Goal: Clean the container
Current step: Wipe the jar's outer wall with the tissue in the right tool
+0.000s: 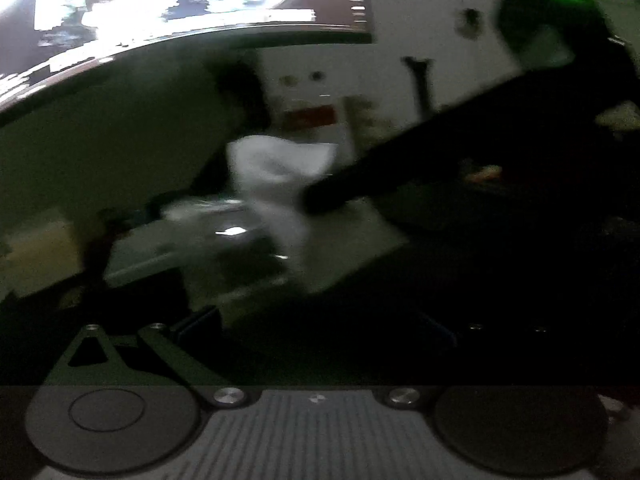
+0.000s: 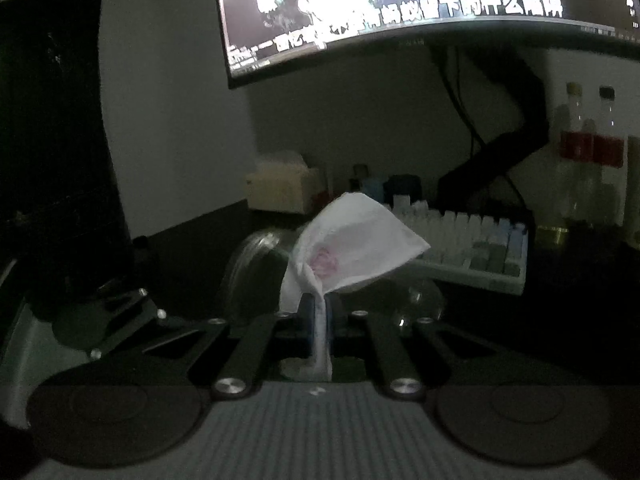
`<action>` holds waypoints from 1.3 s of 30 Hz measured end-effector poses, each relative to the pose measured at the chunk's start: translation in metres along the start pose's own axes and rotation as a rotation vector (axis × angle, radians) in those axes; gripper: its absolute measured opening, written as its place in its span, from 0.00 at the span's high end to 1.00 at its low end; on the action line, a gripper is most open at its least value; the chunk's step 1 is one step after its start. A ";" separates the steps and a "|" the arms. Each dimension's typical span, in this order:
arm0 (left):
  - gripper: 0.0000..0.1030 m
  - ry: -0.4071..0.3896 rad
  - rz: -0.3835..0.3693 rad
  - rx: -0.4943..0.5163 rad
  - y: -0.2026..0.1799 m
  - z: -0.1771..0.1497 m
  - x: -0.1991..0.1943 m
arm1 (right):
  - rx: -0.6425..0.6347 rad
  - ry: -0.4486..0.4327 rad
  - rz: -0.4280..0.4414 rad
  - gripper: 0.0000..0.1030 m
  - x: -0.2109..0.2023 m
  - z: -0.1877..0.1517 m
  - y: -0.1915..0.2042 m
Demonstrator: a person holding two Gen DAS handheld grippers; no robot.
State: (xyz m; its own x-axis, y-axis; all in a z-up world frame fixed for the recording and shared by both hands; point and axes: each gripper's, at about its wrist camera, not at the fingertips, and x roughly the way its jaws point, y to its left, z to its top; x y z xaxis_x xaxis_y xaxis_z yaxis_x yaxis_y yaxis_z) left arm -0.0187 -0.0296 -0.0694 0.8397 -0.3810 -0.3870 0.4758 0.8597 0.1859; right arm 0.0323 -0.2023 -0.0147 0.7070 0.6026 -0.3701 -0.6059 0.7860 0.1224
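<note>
Right gripper [image 2: 318, 320]: blue-padded fingers [image 2: 307, 322] pressed together on a white tissue [image 2: 352, 240]. The tissue passes between the pads, fans upward and forward of the tips, and carries a faint pink stain near its pinched neck.

Container [image 2: 256, 264]: clear, rounded, glass-like; sits just ahead and slightly left of the right gripper's tips, partly behind the tissue. Whether the tissue touches it cannot be told. A second clear curved piece [image 2: 424, 300] shows just right of the tips, low down.

Left gripper [image 1: 316, 344]: view dark and motion-blurred; only the left linkage is plain, so how far apart its fingers stand cannot be told. Ahead of it lies a blurred clear container [image 1: 224, 236] with bright glints; whether the gripper holds it cannot be told. In this view the right gripper [image 1: 320, 200] reaches in from the right as a dark arm, the tissue [image 1: 280, 184] bunched at its tip, directly over the container.

Tabletop [image 2: 192, 240]: dark, dimly lit.

Beyond the right gripper: white keyboard [image 2: 472, 248] ahead right; tan tissue box [image 2: 280, 192] ahead left; small dark bottles [image 2: 376, 188] between them.

Far right: two clear bottles with red labels [image 2: 592, 152].

Above: lit monitor [image 2: 400, 8] on a black arm [image 2: 512, 132], against a pale wall [image 2: 168, 120].
</note>
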 end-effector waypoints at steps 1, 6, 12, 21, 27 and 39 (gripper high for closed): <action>0.00 -0.008 -0.021 0.014 -0.003 -0.002 0.000 | -0.001 0.002 -0.010 0.92 0.001 -0.001 -0.001; 0.00 -0.040 -0.074 0.051 -0.012 -0.003 -0.003 | 0.021 -0.017 -0.019 0.92 -0.004 -0.003 -0.009; 0.00 -0.050 -0.004 0.020 -0.004 0.002 -0.005 | 0.037 -0.020 -0.029 0.92 -0.008 0.001 -0.013; 0.00 0.101 0.175 -0.241 0.050 0.029 0.002 | 0.194 0.122 -0.058 0.92 0.029 0.049 -0.033; 0.00 0.257 0.362 -0.285 0.080 0.052 0.025 | 0.210 0.125 -0.123 0.90 0.050 0.093 -0.048; 0.00 0.220 0.236 -0.244 0.091 0.061 0.021 | 0.031 0.127 -0.286 0.88 0.084 0.117 -0.023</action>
State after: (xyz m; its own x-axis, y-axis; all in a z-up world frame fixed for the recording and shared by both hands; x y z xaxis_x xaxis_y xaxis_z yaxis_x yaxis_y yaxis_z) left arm 0.0580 0.0196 -0.0054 0.8298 -0.1039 -0.5483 0.1780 0.9805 0.0836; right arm 0.1478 -0.1537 0.0589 0.7946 0.3363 -0.5055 -0.3766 0.9261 0.0242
